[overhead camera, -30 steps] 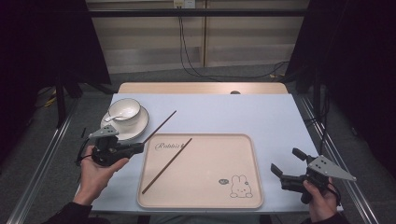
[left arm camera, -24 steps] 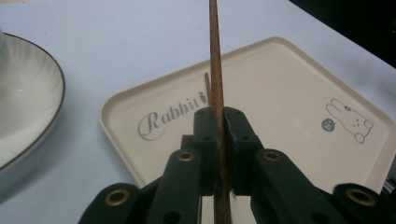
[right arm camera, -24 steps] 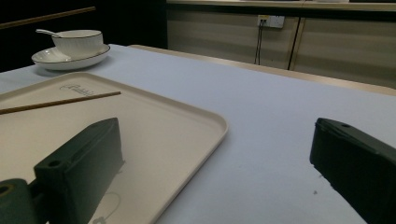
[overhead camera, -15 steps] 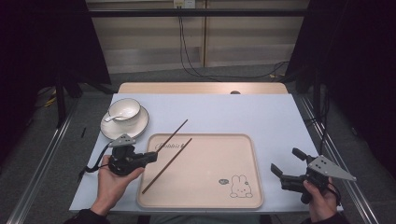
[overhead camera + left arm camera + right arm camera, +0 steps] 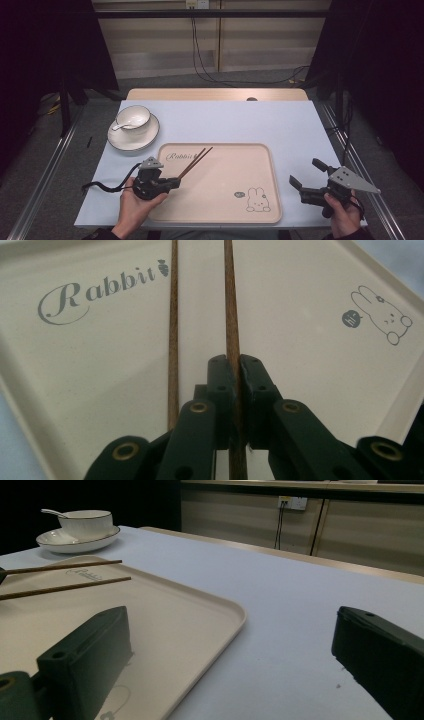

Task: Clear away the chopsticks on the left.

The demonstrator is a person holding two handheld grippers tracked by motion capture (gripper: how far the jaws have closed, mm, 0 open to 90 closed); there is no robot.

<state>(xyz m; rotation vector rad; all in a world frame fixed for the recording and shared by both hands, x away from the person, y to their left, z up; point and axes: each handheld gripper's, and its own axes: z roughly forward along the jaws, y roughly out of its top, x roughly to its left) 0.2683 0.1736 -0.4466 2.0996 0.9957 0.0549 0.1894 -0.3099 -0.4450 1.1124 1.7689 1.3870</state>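
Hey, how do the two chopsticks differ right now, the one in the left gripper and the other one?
The held chopstick is pinched between the shut jaws of the left gripper; the free chopstick runs beside those jaws, ungripped. In the right gripper view the held one sits higher, seemingly lifted above the tray, while the free one seems to lie on it. Both are thin, dark brown wood, point much the same way, and reach the "Rabbit" lettering.
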